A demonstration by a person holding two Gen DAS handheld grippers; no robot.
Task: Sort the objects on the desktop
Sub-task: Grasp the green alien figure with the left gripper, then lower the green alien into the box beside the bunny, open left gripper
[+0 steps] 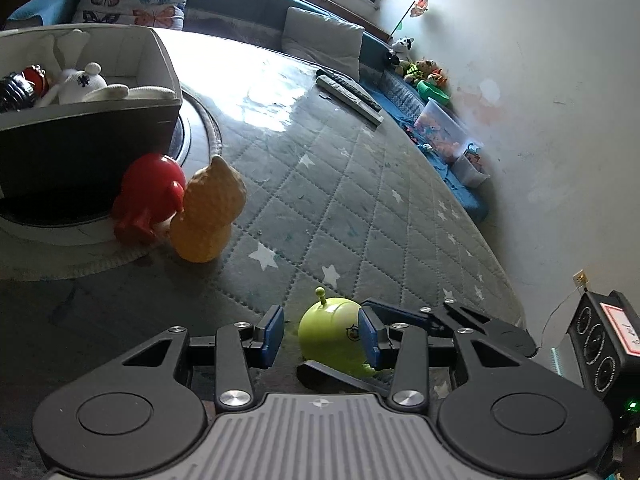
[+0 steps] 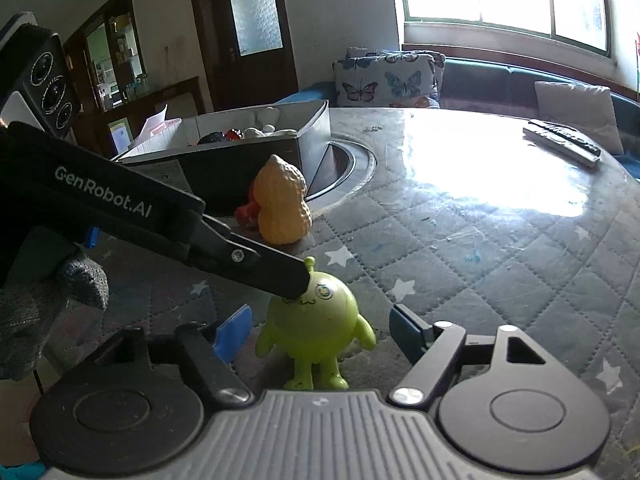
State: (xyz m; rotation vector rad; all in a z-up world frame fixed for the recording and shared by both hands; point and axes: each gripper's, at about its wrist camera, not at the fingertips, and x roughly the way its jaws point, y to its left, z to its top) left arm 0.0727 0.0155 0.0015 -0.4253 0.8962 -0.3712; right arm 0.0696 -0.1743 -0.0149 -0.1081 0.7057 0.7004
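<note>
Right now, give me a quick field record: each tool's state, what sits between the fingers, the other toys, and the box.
left tool: open, one pad touching the green alien toy's head
right tool: open, straddling the green alien toy, no grip
green alien toy: standing on the quilted mat
peanut toy: on the mat, against the red toy
box: behind the red toy, already holds a white plush

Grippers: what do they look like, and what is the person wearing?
Both grippers, left and right, have black linkages, blue-padded fingers, silver pivot screws and a ribbed grey base. The left one's side reads "GenRobot.AI" in white. The hand wears a grey knit glove.
</note>
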